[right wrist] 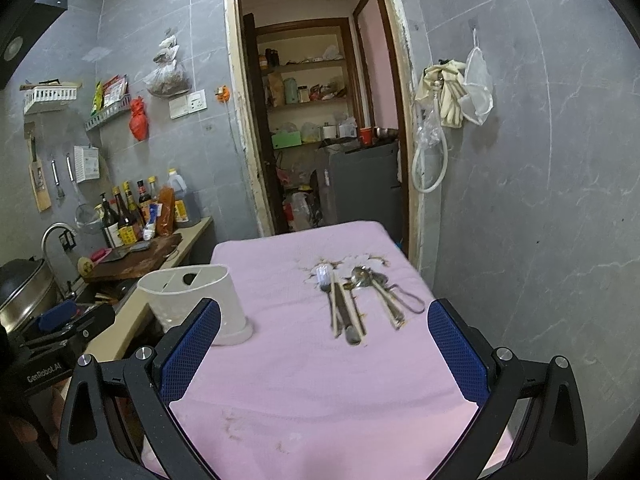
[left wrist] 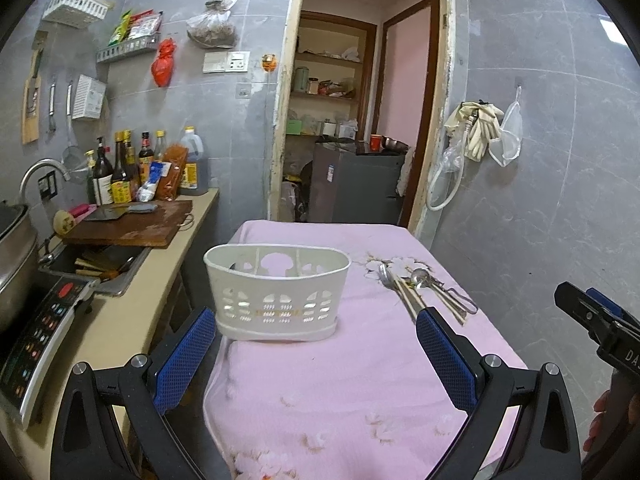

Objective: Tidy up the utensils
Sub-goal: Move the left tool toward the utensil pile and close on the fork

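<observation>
A white perforated plastic utensil holder stands upright on the pink cloth near the table's left edge. Several utensils lie side by side on the cloth to its right: a fork, chopsticks and a dark handle, and spoons with a wire-handled tool. My left gripper is open, just short of the holder, nothing between its blue pads. My right gripper is open too, low over the cloth just short of the utensils. The right gripper also shows at the left view's right edge.
The pink cloth-covered table ends at a doorway at the far side. A counter on the left carries a cutting board with a cleaver, bottles, a sink, a pot and a cooker. A tiled wall closes the right.
</observation>
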Demonstrator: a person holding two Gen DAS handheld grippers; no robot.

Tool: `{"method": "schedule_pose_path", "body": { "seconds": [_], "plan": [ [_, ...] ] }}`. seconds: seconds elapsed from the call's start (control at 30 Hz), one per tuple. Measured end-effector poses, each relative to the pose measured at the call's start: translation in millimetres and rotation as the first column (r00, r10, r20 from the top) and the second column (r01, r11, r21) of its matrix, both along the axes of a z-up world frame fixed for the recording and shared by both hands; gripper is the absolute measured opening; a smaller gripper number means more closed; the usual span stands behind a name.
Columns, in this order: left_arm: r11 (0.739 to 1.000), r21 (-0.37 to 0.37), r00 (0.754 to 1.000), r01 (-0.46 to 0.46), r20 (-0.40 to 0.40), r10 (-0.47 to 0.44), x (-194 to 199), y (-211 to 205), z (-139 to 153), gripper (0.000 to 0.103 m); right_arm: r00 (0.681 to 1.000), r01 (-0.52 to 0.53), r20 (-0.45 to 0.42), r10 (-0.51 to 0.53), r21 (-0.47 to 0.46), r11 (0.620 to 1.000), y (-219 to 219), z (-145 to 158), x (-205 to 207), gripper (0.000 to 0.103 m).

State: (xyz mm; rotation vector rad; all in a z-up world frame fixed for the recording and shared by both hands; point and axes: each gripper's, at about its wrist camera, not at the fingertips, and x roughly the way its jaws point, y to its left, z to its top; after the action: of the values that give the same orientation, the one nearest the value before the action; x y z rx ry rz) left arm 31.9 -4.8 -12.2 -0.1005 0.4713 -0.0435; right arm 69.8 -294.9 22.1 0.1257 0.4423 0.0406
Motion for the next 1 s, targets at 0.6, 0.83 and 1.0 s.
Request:
{"method": "schedule_pose_path", "body": {
  "seconds": [0.6, 0.83, 1.0],
  "plan": [
    [0.999, 0.034, 0.998, 0.034, 0.047, -0.036, 94.8, -73.6, 21.0, 0.101, 1.000, -0.017, 0.007, 0.017, 0.021, 1.000, -73.8, 6.2, 103.8, 0.102],
    [0.999, 0.036, 0.999, 0.002, 0.035, -0.003, 138.6, -105.4, 17.1, 0.101, 0.998, -0.053, -0.018, 0.053, 0.029, 0.998, -97.3, -1.3, 153.8, 0.102],
    [0.999, 0.051, 1.000, -0.016, 0.015, 0.016, 164.5, -124.0, 10.9, 0.101, 0.996, -0.084, -0.037, 0.084, 0.018, 0.996, -111.7, -12.5, 190.6, 0.102]
  ]
}}
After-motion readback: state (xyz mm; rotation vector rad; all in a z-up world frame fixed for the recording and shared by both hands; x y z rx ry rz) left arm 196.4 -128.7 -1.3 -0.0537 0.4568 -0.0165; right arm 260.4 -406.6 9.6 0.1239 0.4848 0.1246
